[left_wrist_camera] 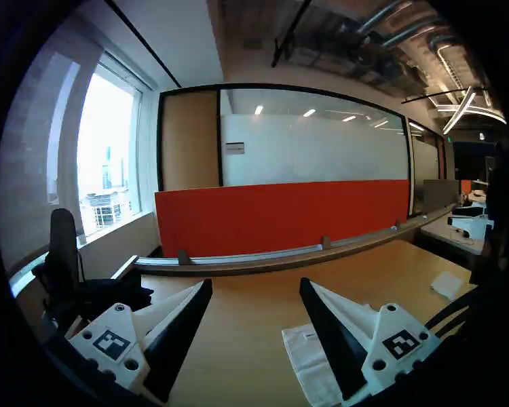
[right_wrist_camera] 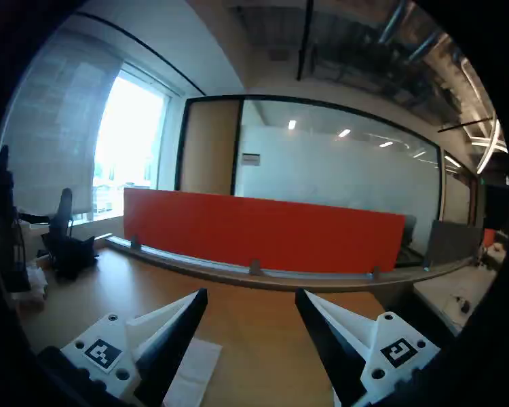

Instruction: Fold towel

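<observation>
Left gripper view shows the left tool (left_wrist_camera: 254, 281) spread wide and empty above the desk (left_wrist_camera: 244, 349); the right tool (right_wrist_camera: 250, 292) gapes equally wide. A careless descent could pinch a single layer or drag the towel (left_wrist_camera: 307, 359) askew, since it lies flat, nearer than the red screen (left_wrist_camera: 281, 217), off-centre beneath each tool's inner finger.

2 views low over the desk (left_wrist_camera: 254, 325), level, toward the same red partition (left_wrist_camera: 281, 217)
</observation>
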